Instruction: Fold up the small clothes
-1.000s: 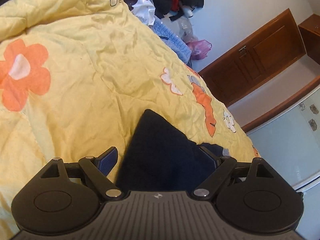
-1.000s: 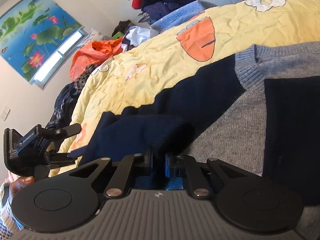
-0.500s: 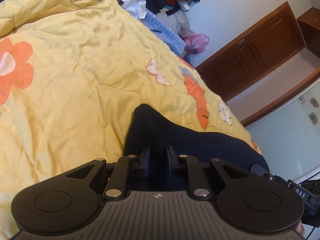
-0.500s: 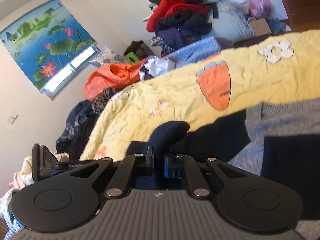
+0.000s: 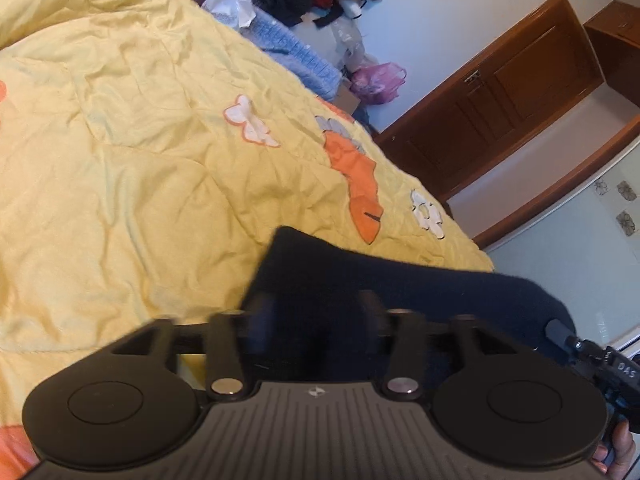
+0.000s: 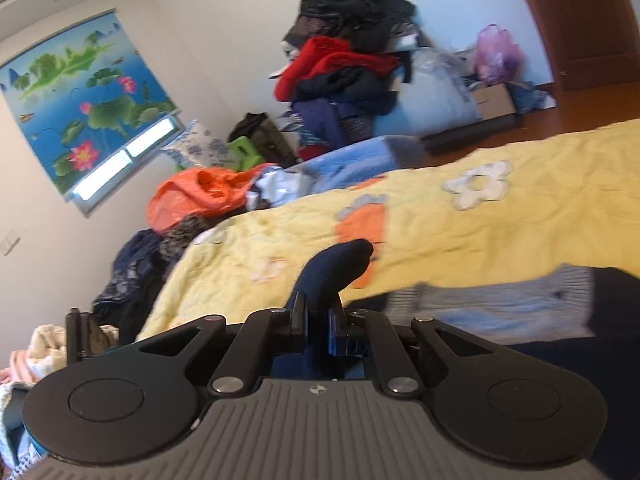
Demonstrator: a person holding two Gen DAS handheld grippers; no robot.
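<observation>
1. Here, the left gripper had its jaws partly apart, with the navy garment bunched between them at lower centre; grip contact could not be determined.
2. The right gripper was clamped on a navy fold at frame centre.
3. The garment's grey part lay on the yellow quilt at right.

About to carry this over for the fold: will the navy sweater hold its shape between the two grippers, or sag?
Probably sag: the navy sweater droops in a curve away from the left gripper. A loose tip curls limply above the right gripper, so it looks floppy. The fuzzy knit seems grippy, and unlikely to slip from shut fingers.
</observation>
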